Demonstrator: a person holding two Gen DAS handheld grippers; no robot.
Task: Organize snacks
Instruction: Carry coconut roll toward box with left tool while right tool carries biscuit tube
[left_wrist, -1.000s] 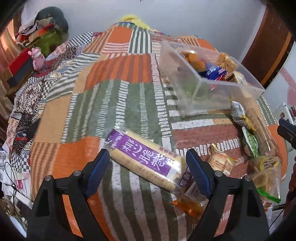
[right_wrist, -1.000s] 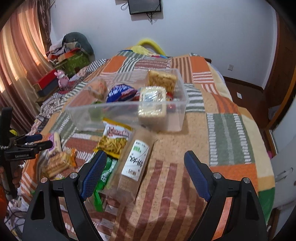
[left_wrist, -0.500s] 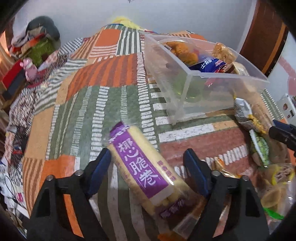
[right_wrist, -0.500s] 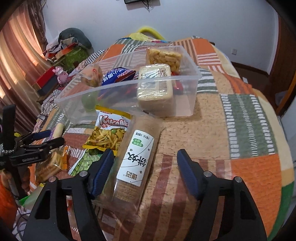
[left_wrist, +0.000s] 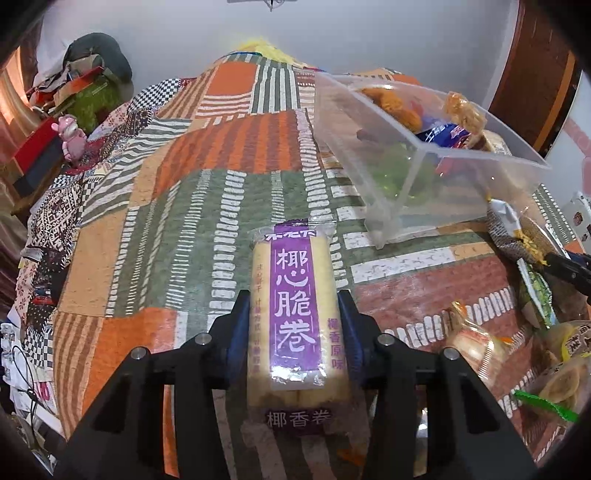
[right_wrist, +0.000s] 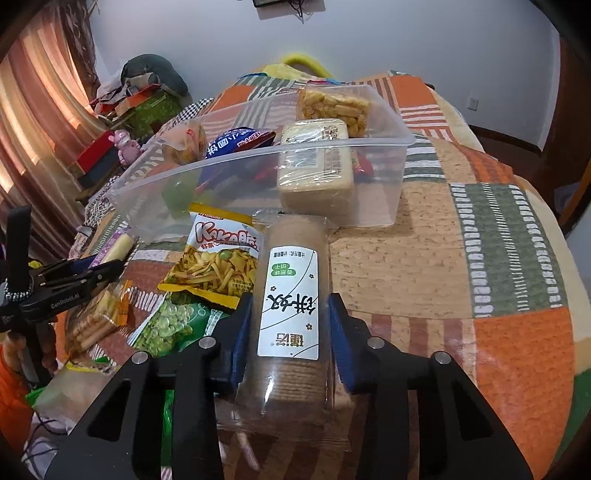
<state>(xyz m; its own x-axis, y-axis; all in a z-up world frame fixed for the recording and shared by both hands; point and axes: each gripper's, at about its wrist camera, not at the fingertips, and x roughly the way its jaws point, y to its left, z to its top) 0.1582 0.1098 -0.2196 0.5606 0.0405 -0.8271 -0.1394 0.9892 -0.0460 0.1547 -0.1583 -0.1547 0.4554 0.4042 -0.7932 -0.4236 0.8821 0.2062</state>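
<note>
My left gripper (left_wrist: 293, 325) is shut on a purple-labelled pack of yellow wafer rolls (left_wrist: 295, 314), lengthwise between the blue pads. My right gripper (right_wrist: 291, 325) is shut on a clear pack of brown round biscuits (right_wrist: 291, 295) with a white label. The clear plastic bin (right_wrist: 388, 136) stands beyond on the patchwork bedspread and holds several snacks; it also shows in the left wrist view (left_wrist: 413, 177) at the upper right. The left gripper shows in the right wrist view (right_wrist: 74, 277) at the left, the wafer pack's end (right_wrist: 114, 247) sticking out.
Loose snacks lie by the bin: a yellow Kaka chip bag (right_wrist: 218, 258), a green pea bag (right_wrist: 173, 325), an orange-wrapped biscuit pack (right_wrist: 99, 321), and more packs (left_wrist: 476, 347) in the left wrist view. A pink toy (left_wrist: 70, 136) and boxes sit past the bed's left edge.
Both grippers have moved forward over their packs and closed on them: the left on the purple wafer pack, the right on the brown biscuit pack. Both were open before.
</note>
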